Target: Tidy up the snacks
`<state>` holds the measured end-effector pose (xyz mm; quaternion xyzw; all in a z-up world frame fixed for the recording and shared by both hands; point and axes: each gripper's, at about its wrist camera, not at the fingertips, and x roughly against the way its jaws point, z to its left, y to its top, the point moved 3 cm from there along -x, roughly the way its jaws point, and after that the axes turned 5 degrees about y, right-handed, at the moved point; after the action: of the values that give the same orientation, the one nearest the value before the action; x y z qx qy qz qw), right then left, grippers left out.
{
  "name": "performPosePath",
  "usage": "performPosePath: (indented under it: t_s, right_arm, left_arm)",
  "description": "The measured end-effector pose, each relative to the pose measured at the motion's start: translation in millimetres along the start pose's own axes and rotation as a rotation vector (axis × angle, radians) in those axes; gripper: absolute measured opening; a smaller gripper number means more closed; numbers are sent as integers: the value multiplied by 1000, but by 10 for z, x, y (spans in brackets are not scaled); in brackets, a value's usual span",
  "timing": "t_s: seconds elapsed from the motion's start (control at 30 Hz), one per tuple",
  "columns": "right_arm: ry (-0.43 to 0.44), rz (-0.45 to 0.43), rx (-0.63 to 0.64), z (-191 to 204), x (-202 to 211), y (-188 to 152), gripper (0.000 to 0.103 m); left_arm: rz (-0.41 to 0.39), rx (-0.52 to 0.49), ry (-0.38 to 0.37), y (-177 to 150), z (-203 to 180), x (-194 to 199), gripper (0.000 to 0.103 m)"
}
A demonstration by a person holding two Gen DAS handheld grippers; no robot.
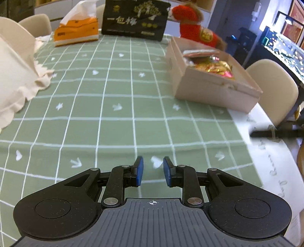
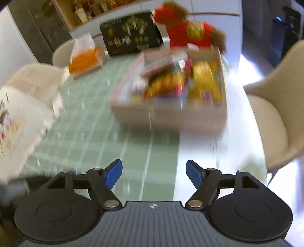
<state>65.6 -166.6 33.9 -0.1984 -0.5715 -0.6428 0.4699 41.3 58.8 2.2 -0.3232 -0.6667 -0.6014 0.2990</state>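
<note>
A beige cardboard box (image 1: 214,89) stands at the right of the table and holds several bright snack packets (image 1: 212,65). The right wrist view shows the same box (image 2: 171,115) ahead, blurred, with yellow and red packets (image 2: 190,83) inside. My left gripper (image 1: 153,168) is low over the green checked tablecloth, its blue pads a small gap apart with nothing between them. My right gripper (image 2: 153,172) is wide open and empty, short of the box.
An orange tissue box (image 1: 76,32), a black gift box (image 1: 133,18) and a red plush toy (image 1: 197,26) stand at the far edge. A cream cloth bag (image 1: 17,76) lies at the left. Beige chairs (image 1: 273,89) surround the table.
</note>
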Motion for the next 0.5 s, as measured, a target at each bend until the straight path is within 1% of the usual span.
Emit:
performPosePath:
  t_s: [0.1,0.17,0.23,0.3,0.33,0.37,0.4,0.43,0.47,0.5]
  right_arm:
    - [-78,-9,58,119,-51,-363,75]
    - [-98,-27,78,194,-107,-445,75]
    - [-119,-64,64,238,-152,-433,75]
    - [-129,-103,39,243,-224,-375,76]
    - [-139,-107,28,246,-272,-358,76]
    - [-146,-104,14,239,-319,-327,77]
    - [-148,-114,12,243,-350,-297,81]
    - [-152,-119,17,257,-400,-285,81]
    - [-162,-120,25,268,-424,-276,82]
    - [-174,-121,36,275,-448,-273,85]
  left_arm:
    - [-55,-47,-12,-54,-37,-7,27]
    - [-94,-85,-15,-63,-126,-42,27]
    - [-121,-117,-18,-67,-210,-69,28]
    - [-155,-137,-33,-83,-275,-100,33]
    - [-177,-152,-37,-103,-304,-107,34]
    - [-194,-175,-34,-122,-338,-115,34]
    - [-209,-198,-26,-137,-370,-122,34]
    - [-220,-216,-21,-147,-389,-128,34]
    - [-225,-222,-22,-145,-385,-132,35]
    - [-227,-210,-21,-135,-364,-135,33]
